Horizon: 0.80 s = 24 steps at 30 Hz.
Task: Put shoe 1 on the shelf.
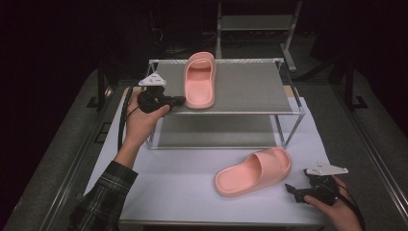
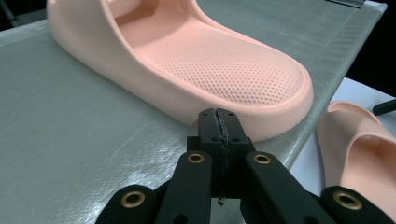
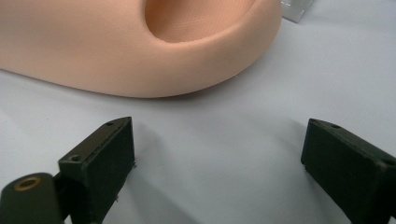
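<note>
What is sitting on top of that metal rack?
One pink slipper lies on the rack's top shelf, toe pointing away. The lower shelf looks bare, though its back part is hidden under the top shelf.

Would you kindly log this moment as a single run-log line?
left tongs: shut, empty, beside shelf slipper | right tongs: open, empty, near table slipper | rack: one slipper on top
</note>
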Each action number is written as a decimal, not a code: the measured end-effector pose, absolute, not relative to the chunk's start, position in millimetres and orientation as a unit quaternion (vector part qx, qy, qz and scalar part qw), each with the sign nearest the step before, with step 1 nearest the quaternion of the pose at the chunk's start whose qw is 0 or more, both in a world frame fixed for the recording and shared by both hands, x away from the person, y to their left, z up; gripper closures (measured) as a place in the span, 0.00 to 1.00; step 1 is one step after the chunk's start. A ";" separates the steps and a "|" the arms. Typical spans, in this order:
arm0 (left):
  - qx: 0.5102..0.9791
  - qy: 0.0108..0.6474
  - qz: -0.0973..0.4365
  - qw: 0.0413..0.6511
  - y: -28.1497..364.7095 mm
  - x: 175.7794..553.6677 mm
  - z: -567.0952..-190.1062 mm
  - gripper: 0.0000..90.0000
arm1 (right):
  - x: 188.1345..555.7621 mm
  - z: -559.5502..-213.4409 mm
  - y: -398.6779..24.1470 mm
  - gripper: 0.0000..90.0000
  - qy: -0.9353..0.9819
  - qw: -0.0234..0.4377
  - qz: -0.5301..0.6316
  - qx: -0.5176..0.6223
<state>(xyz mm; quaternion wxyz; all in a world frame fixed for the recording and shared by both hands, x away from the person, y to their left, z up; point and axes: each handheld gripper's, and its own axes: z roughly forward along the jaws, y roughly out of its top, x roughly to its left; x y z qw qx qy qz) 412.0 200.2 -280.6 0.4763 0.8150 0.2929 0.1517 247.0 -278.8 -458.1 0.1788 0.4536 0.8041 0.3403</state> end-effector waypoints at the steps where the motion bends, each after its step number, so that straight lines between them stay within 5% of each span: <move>1: 0.815 0.293 0.151 0.477 199.9 412.0 -280.6 1.00 | 247.0 -458.1 -278.8 0.10 0.804 0.179 0.340 0.454; 6: 0.815 0.294 0.154 0.476 203.5 410.0 -278.6 0.99 | 247.1 -458.1 -278.8 0.10 0.804 0.179 0.340 0.454; 20: 0.820 0.292 0.131 0.475 223.8 378.0 -264.2 0.48 | 247.2 -457.9 -278.7 0.10 0.804 0.178 0.339 0.454; 24: 0.822 0.287 0.133 0.473 227.8 367.6 -265.2 0.41 | 247.1 -458.0 -278.7 0.10 0.804 0.179 0.340 0.454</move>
